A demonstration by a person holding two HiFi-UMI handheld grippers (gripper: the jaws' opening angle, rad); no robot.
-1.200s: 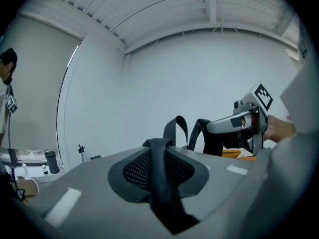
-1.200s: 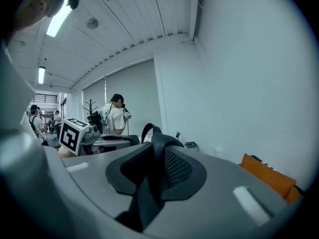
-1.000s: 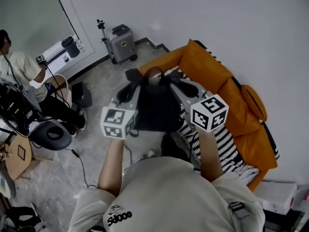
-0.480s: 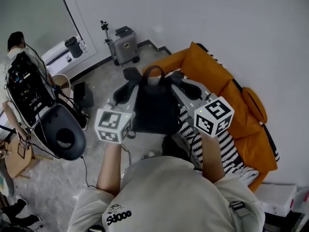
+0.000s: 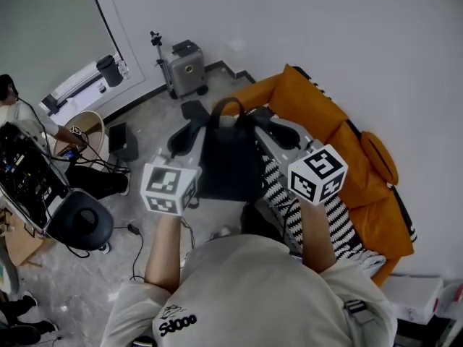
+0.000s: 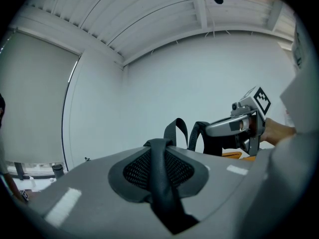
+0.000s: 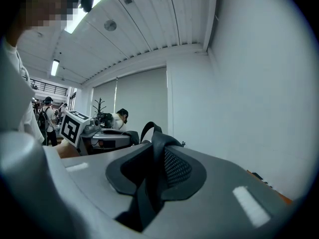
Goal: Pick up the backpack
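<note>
The black backpack [image 5: 230, 163] hangs in the air between my two grippers, in front of the orange sofa [image 5: 318, 103]. Its top handle [image 5: 228, 107] loops upward. My left gripper [image 5: 187, 134] is shut on a black shoulder strap [image 6: 162, 183], which runs up between its grey jaws. My right gripper [image 5: 278, 130] is shut on the other strap [image 7: 151, 180] in the same way. In the left gripper view the right gripper [image 6: 238, 127] shows across the bag, behind the handle loops [image 6: 178, 131]. The right gripper view shows the left gripper's marker cube [image 7: 74, 126].
A black-and-white striped cloth [image 5: 329, 215] lies on the sofa seat under my right arm. A grey suitcase [image 5: 182, 65] stands by the far wall. At the left are a black office chair [image 5: 79, 219], cables on the floor and a seated person [image 5: 14, 110].
Both grippers have risen a little with the backpack still held by its straps. At the left, the chair and the equipment beside it have shifted.
</note>
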